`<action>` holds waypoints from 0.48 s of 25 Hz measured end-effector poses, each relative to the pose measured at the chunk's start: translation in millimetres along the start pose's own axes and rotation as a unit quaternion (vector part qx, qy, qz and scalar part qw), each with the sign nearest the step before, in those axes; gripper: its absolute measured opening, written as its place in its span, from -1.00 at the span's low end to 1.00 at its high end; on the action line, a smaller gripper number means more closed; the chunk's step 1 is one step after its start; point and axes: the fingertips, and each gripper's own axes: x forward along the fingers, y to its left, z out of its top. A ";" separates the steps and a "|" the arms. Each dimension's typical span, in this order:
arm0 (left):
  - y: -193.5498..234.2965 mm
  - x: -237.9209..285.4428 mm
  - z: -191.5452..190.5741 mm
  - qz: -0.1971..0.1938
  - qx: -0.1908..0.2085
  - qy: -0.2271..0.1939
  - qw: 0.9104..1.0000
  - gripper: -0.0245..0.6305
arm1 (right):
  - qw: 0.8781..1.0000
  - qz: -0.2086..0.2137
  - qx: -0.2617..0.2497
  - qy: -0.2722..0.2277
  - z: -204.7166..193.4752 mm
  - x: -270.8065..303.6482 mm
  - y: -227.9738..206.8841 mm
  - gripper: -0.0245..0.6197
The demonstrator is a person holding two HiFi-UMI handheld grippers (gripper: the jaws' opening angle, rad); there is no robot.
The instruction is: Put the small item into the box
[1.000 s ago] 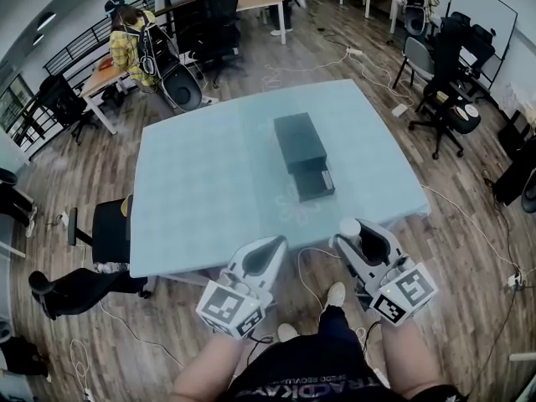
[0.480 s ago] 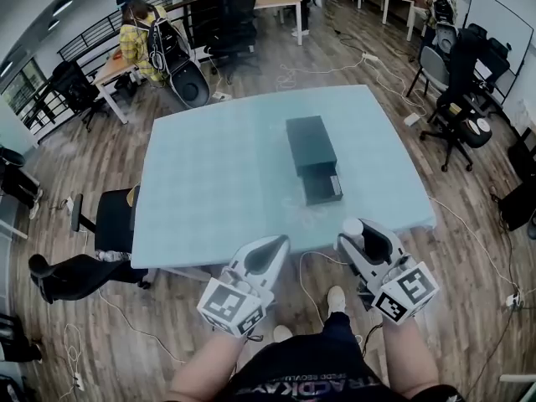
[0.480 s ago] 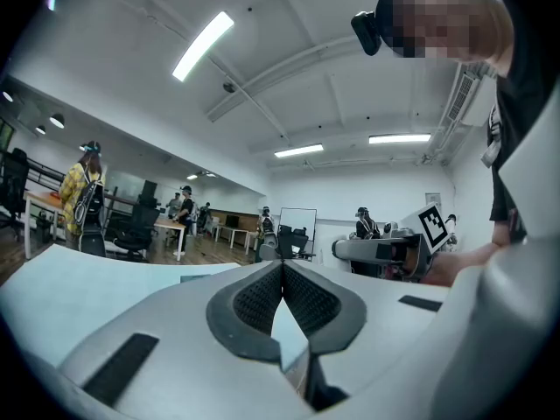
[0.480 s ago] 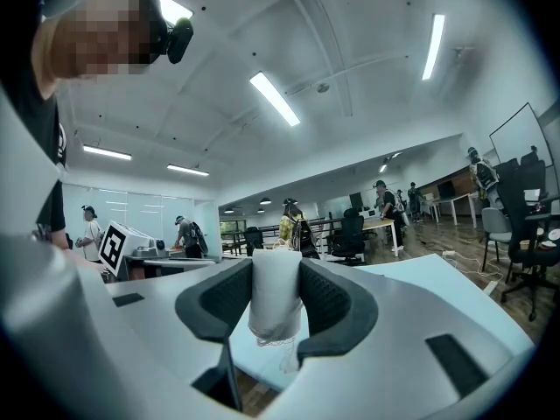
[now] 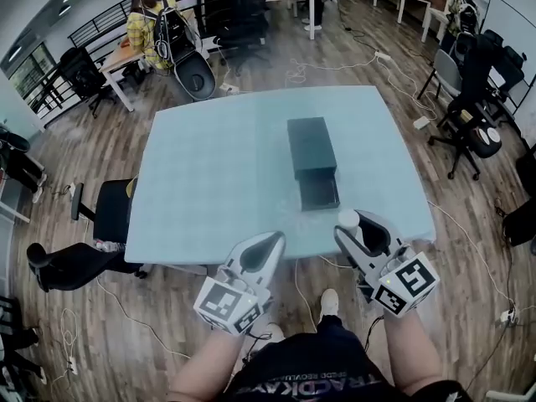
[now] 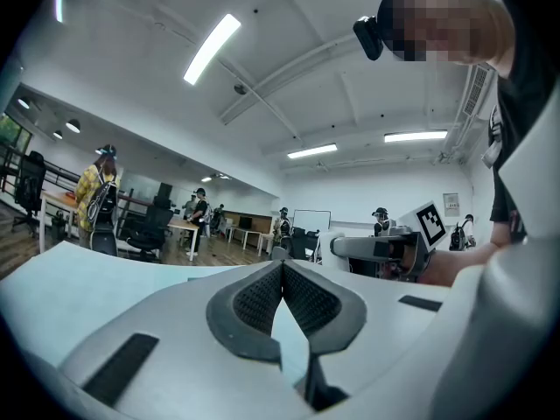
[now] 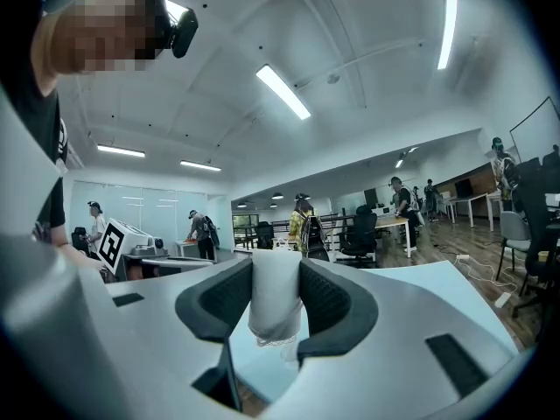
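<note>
Right gripper (image 5: 356, 224): your jaws are pinching the small item (image 5: 347, 218), a white, soft-looking piece. In the right gripper view it (image 7: 276, 300) stands upright between the two dark pads, both of which press on it, and its lower edge hangs ragged below them.

Left gripper (image 5: 274, 239): your jaws are pressed together. In the left gripper view the ribbed pads (image 6: 254, 300) meet at the tips with nothing between them.

Position, head view:
- You hold both grippers low in front of your body, left and right, well apart from each other.
- The small item sits at the near edge of the table (image 5: 209, 182), to the right of the box's front end and near it, not touching.
- Your left gripper is over the wooden floor (image 5: 167, 308), just short of the table's near edge.

Box (image 5: 310, 145): dark and oblong, lying on the pale blue table right of centre, its long side running away from you. Its drawer (image 5: 319, 191) is pulled out toward you and shows open from above. I cannot tell whether anything lies inside.

Surroundings: a black chair (image 5: 109, 216) stands at the table's left edge, and a person in a yellow top (image 5: 142, 28) sits at a desk far behind
</note>
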 end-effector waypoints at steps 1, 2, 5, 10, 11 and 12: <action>0.7 5.0 -0.5 0.004 -0.002 0.000 1.000 -0.82 | 1.000 0.004 0.000 0.002 0.4 1.3 -5.4 -0.35; 1.1 9.9 -0.8 0.007 -0.002 -0.001 1.000 -0.82 | 1.000 0.008 -0.001 0.003 1.0 2.5 -10.4 -0.35; 2.2 23.2 -0.7 0.016 -0.004 -0.003 1.000 -0.82 | 1.000 0.020 -0.002 0.007 3.1 7.1 -24.3 -0.35; 4.7 42.9 -6.8 0.031 -0.004 -0.004 1.000 -0.82 | 0.999 0.041 -0.003 0.008 0.7 14.6 -44.9 -0.35; 5.1 46.7 -7.2 0.035 -0.003 -0.004 0.999 -0.82 | 0.999 0.044 -0.003 0.008 0.4 16.1 -49.1 -0.35; 5.4 50.5 -7.3 0.038 -0.003 -0.005 0.999 -0.82 | 0.999 0.049 -0.003 0.009 0.3 17.5 -53.5 -0.35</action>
